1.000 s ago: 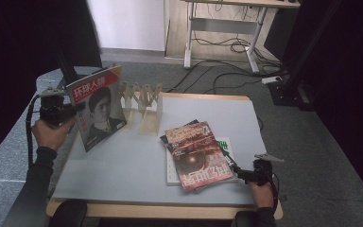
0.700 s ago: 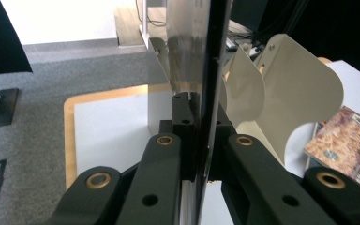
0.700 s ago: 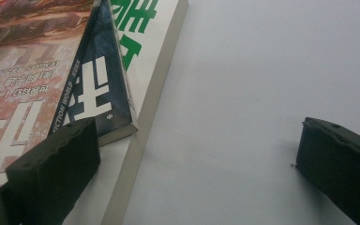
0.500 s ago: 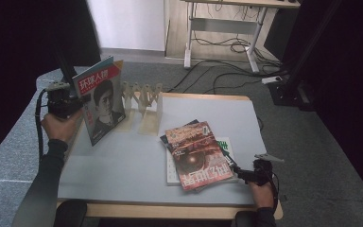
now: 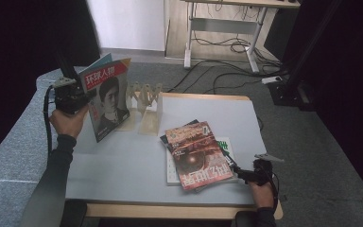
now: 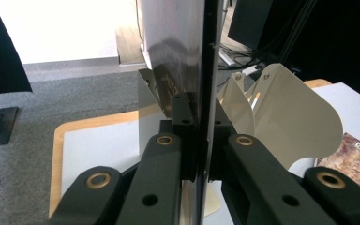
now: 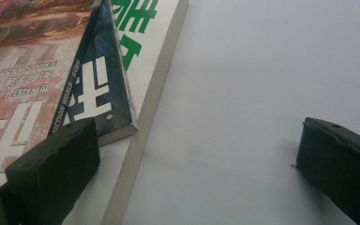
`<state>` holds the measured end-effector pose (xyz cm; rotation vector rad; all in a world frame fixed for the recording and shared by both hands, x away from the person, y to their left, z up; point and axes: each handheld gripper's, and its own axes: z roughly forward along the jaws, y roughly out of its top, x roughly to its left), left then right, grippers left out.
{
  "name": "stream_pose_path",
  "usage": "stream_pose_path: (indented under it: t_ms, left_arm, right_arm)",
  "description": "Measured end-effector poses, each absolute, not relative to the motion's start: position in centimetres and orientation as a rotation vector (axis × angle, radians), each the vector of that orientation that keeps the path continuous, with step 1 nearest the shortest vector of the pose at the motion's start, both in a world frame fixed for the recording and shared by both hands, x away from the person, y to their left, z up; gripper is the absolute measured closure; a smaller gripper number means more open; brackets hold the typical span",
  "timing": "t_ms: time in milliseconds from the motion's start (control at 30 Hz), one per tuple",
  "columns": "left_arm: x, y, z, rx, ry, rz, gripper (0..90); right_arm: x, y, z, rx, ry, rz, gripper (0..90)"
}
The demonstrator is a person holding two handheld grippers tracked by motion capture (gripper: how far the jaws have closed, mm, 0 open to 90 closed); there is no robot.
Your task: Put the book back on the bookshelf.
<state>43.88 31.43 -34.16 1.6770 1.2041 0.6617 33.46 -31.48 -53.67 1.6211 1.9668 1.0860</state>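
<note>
Magazine (image 5: 108,98) stands upright at the desk's (image 5: 123,161) left edge beside the rack (image 5: 144,101), clamped in left tongs (image 5: 82,97); right tongs (image 7: 197,154) gape empty beside the stack (image 5: 196,153).

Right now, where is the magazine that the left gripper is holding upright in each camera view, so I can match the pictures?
High view: the held magazine stands upright at upper left, clamped by the left gripper, just left of the cream rack.
Left gripper view: seen edge-on, a dark vertical band at centre pinched between the black jaws.
Right gripper view: not in it; that view has the flat stack of magazines.
Shared landmark: the cream rack.
</note>
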Motion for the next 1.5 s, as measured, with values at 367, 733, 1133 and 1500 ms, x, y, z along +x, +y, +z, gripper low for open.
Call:
stream_pose_path:
  t_ms: [367, 733, 1133, 1500]
  left_arm:
    - [42.8, 31.8, -34.2, 1.737, 1.204, 0.675, 86.9]
    - [40.6, 32.0, -35.3, 1.777, 1.218, 0.648, 86.1]
    - [39.8, 32.2, -37.7, 1.752, 1.256, 0.604, 84.6]
    - [40.1, 30.4, -37.2, 1.713, 1.252, 0.633, 87.0]
  right_arm:
    - [33.5, -31.5, -53.7, 1.622, 1.967, 1.085, 0.0]
    - [33.5, -31.5, -53.7, 1.622, 1.968, 1.085, 0.0]
    - [33.4, -31.5, -53.7, 1.623, 1.966, 1.085, 0.0]
    - [33.5, -31.5, -53.7, 1.623, 1.966, 1.086, 0.0]
